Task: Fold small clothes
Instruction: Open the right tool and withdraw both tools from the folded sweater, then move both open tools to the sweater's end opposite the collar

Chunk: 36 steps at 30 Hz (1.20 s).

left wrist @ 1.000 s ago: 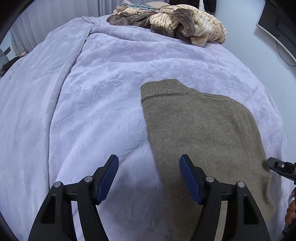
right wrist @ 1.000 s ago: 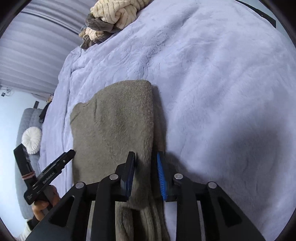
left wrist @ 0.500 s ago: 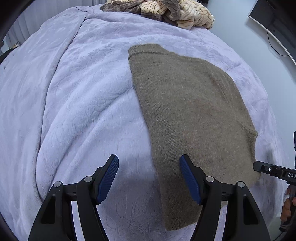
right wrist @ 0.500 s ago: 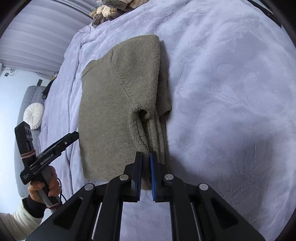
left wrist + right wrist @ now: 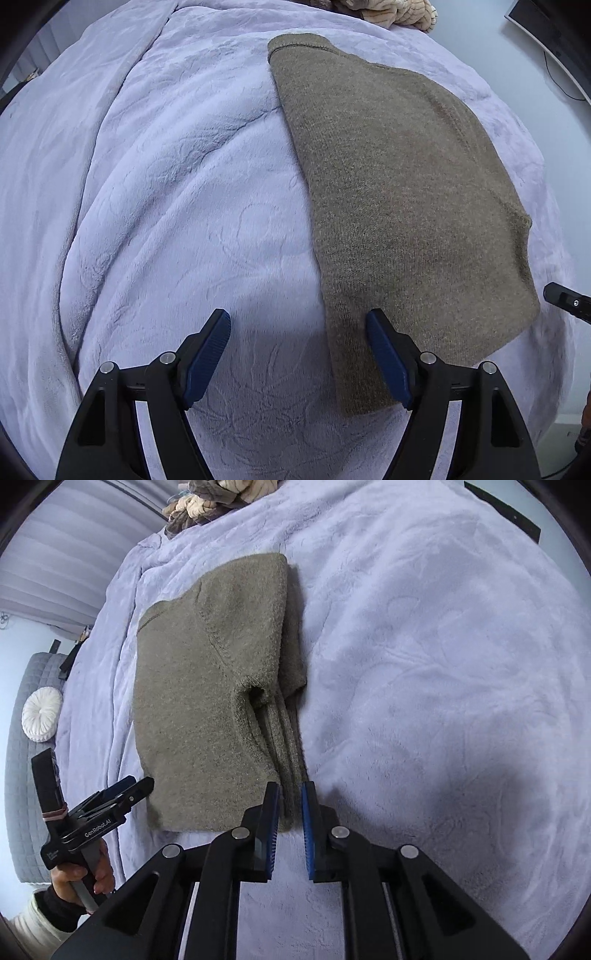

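Lavender plush bedding (image 5: 177, 206) covers the bed and fills most of both views, with a heap of cream and brown striped clothes (image 5: 207, 502) at the top edge of each frame. On it lies the olive-brown knitted sweater (image 5: 399, 177), folded into a long panel that runs from upper centre to lower right in the left wrist view, ribbed neck at the top. The left gripper (image 5: 297, 350) hangs above the bedding with its jaws spread wide and nothing between them, its right blue pad over the sweater's lower left edge. The right gripper (image 5: 290, 825) sits at the sweater's near corner, jaws narrowed to a small gap around the folded sleeve edge; whether the pads press the fabric, I cannot tell.
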Tool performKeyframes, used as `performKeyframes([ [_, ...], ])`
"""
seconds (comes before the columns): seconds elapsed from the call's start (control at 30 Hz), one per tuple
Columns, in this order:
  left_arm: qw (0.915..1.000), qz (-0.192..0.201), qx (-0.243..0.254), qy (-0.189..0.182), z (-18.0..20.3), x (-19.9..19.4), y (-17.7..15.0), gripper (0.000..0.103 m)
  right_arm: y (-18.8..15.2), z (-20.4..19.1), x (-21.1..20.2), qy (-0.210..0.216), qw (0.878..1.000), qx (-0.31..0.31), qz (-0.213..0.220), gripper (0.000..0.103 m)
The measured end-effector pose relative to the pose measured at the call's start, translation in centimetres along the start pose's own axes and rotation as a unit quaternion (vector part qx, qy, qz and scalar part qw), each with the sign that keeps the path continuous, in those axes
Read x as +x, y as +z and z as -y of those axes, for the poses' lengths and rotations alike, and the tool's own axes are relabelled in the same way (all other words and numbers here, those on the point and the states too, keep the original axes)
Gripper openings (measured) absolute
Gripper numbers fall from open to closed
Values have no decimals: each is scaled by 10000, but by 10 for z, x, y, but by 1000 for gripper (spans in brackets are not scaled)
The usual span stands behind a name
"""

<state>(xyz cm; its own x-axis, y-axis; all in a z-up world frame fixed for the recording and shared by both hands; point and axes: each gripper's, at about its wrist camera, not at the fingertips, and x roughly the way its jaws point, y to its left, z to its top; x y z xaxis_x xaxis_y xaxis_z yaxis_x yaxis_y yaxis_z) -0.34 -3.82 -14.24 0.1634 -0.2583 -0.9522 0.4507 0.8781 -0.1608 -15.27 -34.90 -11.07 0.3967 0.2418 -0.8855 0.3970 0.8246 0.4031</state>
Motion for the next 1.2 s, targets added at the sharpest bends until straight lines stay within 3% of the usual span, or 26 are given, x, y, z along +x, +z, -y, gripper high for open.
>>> performKeyframes([
  [0.13, 10000, -48, -16, 48, 0, 1, 1, 77, 3, -24, -12, 174, 9993, -302, 167, 12],
  [0.27, 10000, -59, -47, 58, 1, 2, 2, 77, 8, -42, 12, 127, 9981, -607, -32, 12],
  [0.37, 9999, -91, -102, 16, 0, 2, 2, 77, 8, -30, 41, -106, 9986, -385, -338, 11],
  [0.5, 9999, -106, -112, 8, -2, 2, 1, 77, 7, -7, 45, 194, 9989, 275, -335, 4],
  [0.8, 9998, -165, -138, 24, -2, 3, 6, 77, 6, -11, 20, 187, 9995, 203, -120, 9],
  [1.03, 9997, -147, -185, 87, -2, -1, 13, 77, 8, -10, 23, 240, 9992, 287, -121, 10],
  [1.1, 9995, -172, -254, 99, -4, -2, 15, 83, 8, -8, 23, 278, 9991, 308, -129, 13],
  [1.13, 9994, -147, -286, 131, -5, -3, 16, 93, 8, -7, 22, 291, 9990, 323, -127, 15],
  [1.2, 9994, 3, -298, 152, -9, -8, 15, 98, 9, -4, 21, 295, 9989, 342, -114, 29],
])
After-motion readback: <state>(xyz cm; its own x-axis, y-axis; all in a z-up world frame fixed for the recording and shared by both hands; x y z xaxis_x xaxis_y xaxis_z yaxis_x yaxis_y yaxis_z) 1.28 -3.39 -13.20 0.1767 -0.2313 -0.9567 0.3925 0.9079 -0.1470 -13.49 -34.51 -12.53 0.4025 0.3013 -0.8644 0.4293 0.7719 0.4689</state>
